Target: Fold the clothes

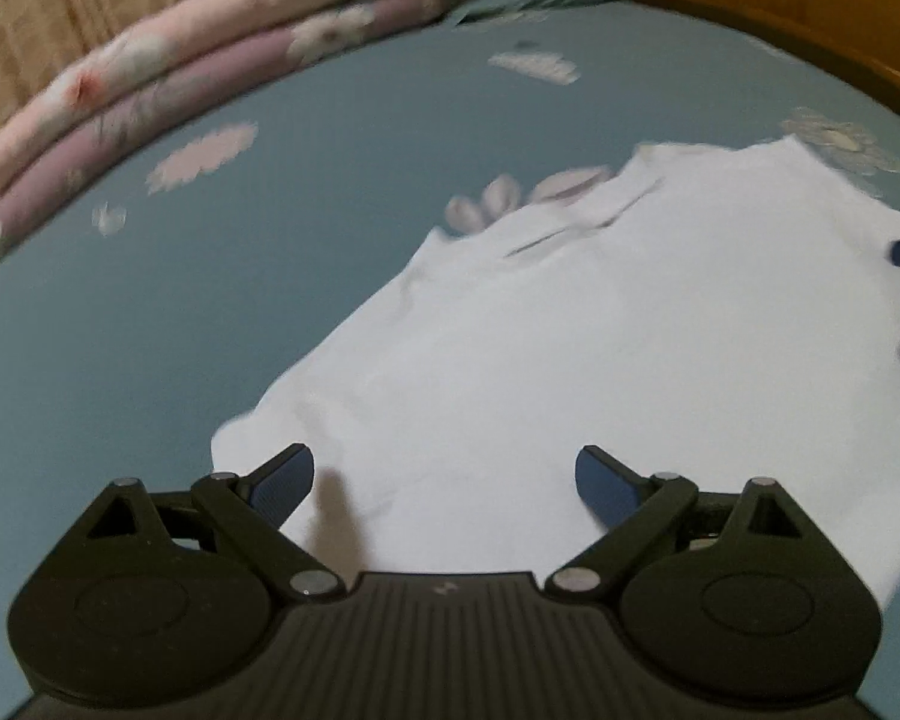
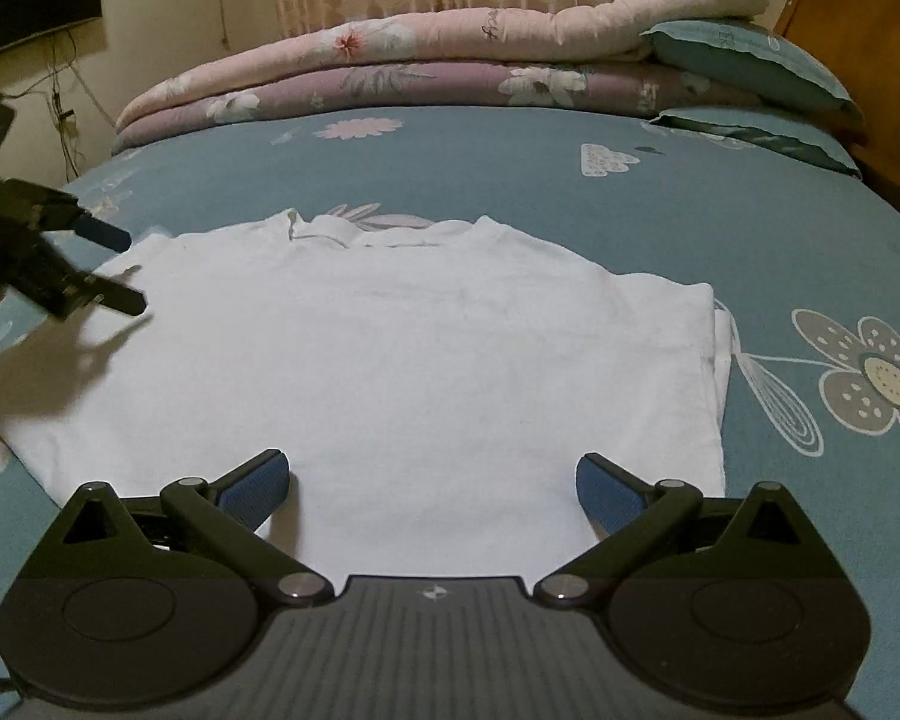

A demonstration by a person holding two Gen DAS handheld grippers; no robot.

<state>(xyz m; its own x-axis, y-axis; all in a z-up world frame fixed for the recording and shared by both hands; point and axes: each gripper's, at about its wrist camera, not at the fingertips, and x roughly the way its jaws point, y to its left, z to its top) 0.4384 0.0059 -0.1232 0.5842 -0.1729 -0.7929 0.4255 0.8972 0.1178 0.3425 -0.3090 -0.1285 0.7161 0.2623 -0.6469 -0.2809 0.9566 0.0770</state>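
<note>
White shirt (image 2: 390,348) half folded on the blue floral sheet (image 2: 450,180)
Left gripper (image 1: 444,480) gapes empty over its hem; right gripper (image 2: 432,480) likewise spread wide, empty.

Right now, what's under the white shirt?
The white shirt lies flat on the blue floral bedsheet, right side folded over in layers. Printed flowers show beside it; whatever sheet pattern lies beneath is covered.

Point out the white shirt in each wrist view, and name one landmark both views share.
Left wrist: the white shirt fills centre and right, running diagonally.
Right wrist: the white shirt lies flat across the centre, its right side folded in.
Shared landmark: the folded pink quilts at the bed's far edge.
</note>
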